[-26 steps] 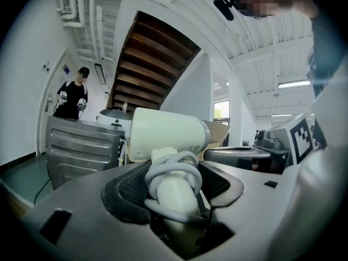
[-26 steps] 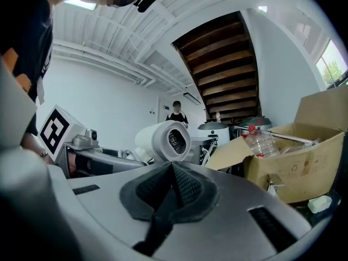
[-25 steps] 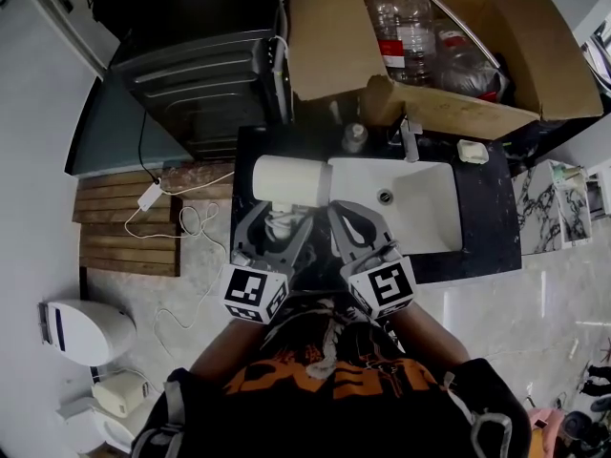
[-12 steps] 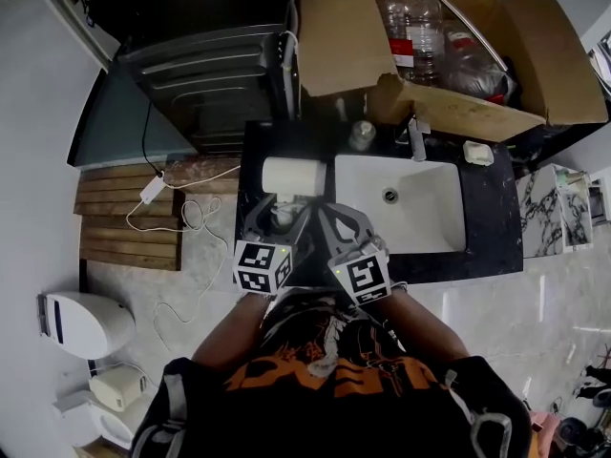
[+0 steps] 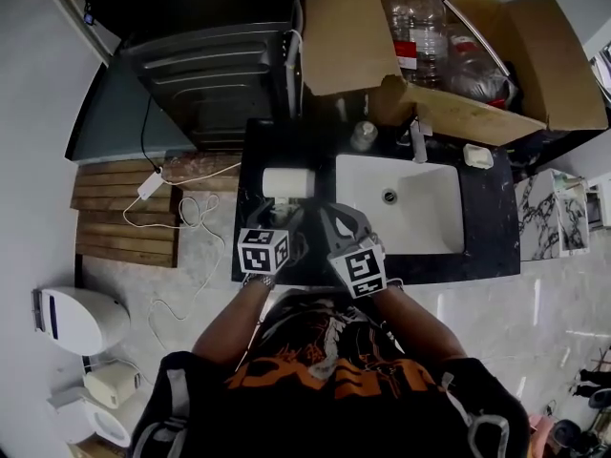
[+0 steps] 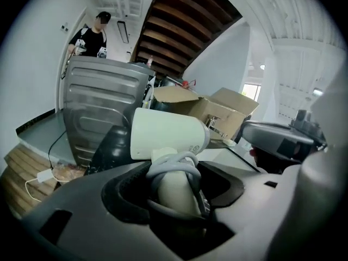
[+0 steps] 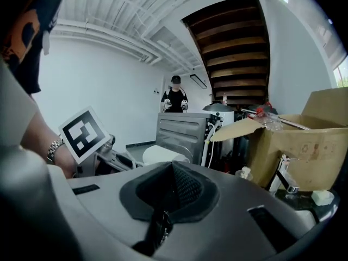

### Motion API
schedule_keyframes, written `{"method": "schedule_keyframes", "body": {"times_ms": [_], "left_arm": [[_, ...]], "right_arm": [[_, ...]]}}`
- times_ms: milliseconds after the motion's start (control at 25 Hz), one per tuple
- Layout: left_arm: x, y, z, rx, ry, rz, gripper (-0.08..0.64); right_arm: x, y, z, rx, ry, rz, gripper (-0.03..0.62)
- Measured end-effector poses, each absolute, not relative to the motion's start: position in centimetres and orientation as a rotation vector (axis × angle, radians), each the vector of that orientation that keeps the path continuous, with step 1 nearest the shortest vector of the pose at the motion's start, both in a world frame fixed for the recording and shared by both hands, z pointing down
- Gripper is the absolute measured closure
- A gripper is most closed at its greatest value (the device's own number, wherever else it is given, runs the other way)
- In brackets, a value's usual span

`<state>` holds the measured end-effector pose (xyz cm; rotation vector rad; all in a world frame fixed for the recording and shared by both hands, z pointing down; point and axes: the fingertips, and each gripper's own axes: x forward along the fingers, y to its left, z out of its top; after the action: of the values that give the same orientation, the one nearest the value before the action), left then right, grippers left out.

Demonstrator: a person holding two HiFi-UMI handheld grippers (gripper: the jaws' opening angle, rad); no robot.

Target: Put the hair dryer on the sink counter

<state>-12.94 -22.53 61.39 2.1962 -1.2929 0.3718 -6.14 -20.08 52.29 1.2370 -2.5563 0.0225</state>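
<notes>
- Clamping the hair dryer [image 5: 286, 181] by its cord-wrapped handle, the left gripper [image 6: 174, 185] holds it just left of the sink [image 5: 425, 229] — over the counter [image 5: 489, 225].
- Right gripper [image 7: 171, 196] — jaws pressed together, empty — sits nearer the sink.

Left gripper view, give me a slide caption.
Left tool grips white hair dryer by its cord-wrapped handle over black counter.

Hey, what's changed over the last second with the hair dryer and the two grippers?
The left gripper, shut on the cord-wrapped handle of the hair dryer, carried it down toward the sink counter, left of the basin. The right gripper came down alongside. Nothing was grasped or released. The cardboard box and faucet stayed put.
</notes>
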Motion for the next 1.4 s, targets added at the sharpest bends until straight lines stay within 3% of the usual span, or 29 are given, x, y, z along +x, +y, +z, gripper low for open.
{"method": "schedule_keyframes", "body": {"times_ms": [680,1400], "left_arm": [[-12.8,-22.5,65.4,2.082,-1.269,0.482,0.276],[-13.5,-22.9,67.9,2.005,-1.263,0.539,0.276]], "right_arm": [[-5.4,-20.6,60.5,1.185,-2.428,0.256,0.578],[-3.6,-20.4,61.7,1.212,-2.383,0.295,0.578]]}}
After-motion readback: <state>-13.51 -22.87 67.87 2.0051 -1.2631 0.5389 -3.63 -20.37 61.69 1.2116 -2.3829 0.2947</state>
